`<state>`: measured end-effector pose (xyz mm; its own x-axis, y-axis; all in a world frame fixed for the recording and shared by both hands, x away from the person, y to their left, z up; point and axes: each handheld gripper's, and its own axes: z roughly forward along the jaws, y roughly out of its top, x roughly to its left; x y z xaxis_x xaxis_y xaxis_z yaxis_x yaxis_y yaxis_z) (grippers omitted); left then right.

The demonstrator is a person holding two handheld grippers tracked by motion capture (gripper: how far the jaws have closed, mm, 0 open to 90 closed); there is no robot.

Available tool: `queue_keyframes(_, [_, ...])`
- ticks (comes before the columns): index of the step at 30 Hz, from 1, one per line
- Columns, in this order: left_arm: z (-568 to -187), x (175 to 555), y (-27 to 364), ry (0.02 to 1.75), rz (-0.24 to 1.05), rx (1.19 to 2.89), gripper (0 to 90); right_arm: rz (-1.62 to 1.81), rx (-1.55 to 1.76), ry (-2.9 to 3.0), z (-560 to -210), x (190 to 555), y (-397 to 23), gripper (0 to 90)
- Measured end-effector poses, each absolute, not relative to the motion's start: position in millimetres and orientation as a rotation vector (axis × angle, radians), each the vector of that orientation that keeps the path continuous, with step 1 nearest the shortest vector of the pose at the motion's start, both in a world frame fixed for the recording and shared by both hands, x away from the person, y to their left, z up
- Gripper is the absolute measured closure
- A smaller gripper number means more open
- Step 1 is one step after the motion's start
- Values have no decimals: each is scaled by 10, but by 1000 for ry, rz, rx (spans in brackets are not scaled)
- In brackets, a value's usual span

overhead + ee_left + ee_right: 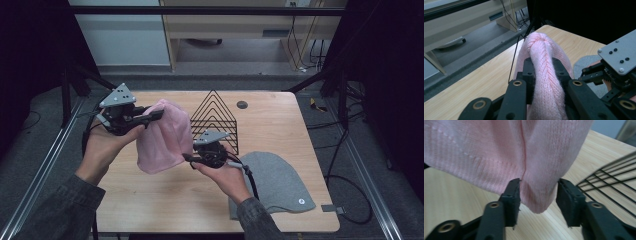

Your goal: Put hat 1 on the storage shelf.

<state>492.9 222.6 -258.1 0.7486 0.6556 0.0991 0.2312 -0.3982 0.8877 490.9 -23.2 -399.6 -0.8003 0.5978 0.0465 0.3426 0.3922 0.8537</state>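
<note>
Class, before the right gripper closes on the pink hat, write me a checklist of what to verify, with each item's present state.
1. Left gripper clamped on the pink hat: ok.
2. Hat lifted off the table: ok.
3. Hat's lower corner between the right gripper jaws: ok.
4. Right jaws pressing the fabric: not ok, a gap remains at one pad.
5. Wire rack clear of the hat: cannot tell.
6. Grey hat lying out of the way: ok.

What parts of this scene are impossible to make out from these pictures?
- High view: the lower-left part of the black wire rack is covered by the pink knitted hat.
- High view: the small round tag on the grey knitted hat is too small to read.
- Right gripper view: the pink hat's top is cut off.
</note>
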Motion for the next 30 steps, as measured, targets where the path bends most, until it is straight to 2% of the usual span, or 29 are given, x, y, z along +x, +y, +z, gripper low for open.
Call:
queue_keyframes(5, [-2543,4937,2297,681,546,1954,763,1429,776,2412,-3949,4930,-182,793])
queue_keyframes(7, [-2515,4947,2335,686,539,1936,762,1433,753,2407,-3886,4927,-182,825])
queue_keyframes(16, [-2353,5094,2493,702,496,1849,758,1362,693,2391,-3452,5024,-324,835])
queue_keyframes(30, [-2318,5154,2481,692,489,1836,758,1274,687,2393,-3321,5181,-390,838])
